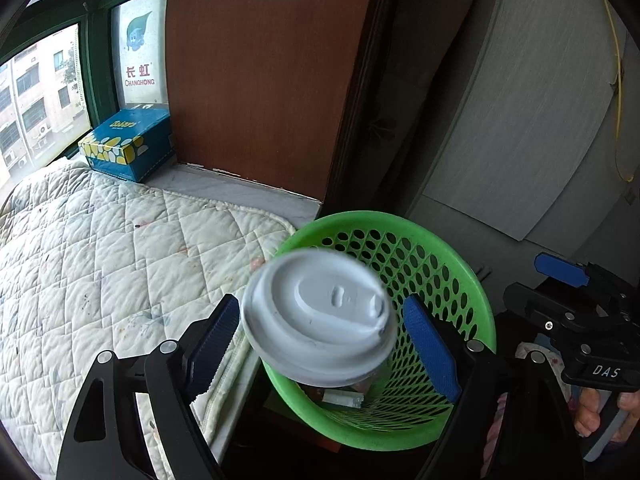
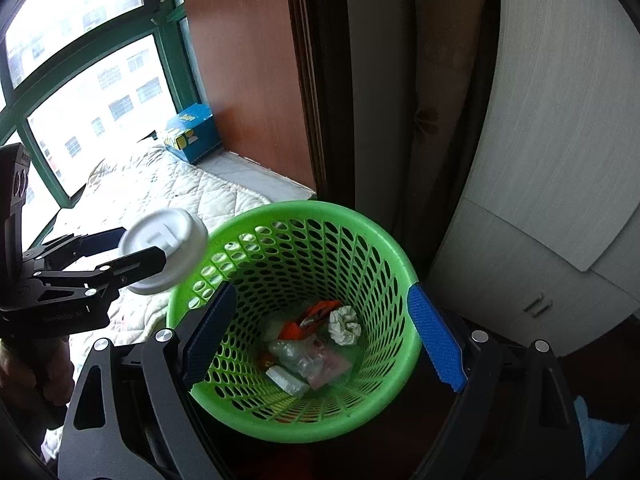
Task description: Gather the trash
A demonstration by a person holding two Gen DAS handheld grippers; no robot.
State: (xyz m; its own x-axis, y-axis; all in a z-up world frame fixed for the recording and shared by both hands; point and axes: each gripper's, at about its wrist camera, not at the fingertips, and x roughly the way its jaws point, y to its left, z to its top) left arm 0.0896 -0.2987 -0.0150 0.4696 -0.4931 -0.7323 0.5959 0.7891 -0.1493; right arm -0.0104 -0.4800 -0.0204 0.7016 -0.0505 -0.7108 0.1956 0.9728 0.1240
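I have a white lidded cup (image 1: 320,316) between the blue pads of my left gripper (image 1: 326,340); the right pad stands clear of the lid and the cup's body is hidden under it, so I cannot tell whether the pads press on it. The cup hangs over the near left rim of the green mesh basket (image 2: 392,264). In the basket's bottom lie a crumpled white tissue (image 2: 344,325), an orange wrapper (image 2: 306,322), a clear plastic bag (image 2: 296,358) and a small white block (image 2: 287,380). My right gripper (image 2: 324,336) hovers over the basket with its jaws wide and nothing between them. Left of the basket a quilted white pad (image 1: 100,248) covers the window ledge, and at its far end a blue tissue box (image 1: 130,144) sits by the green-framed window (image 2: 80,92).
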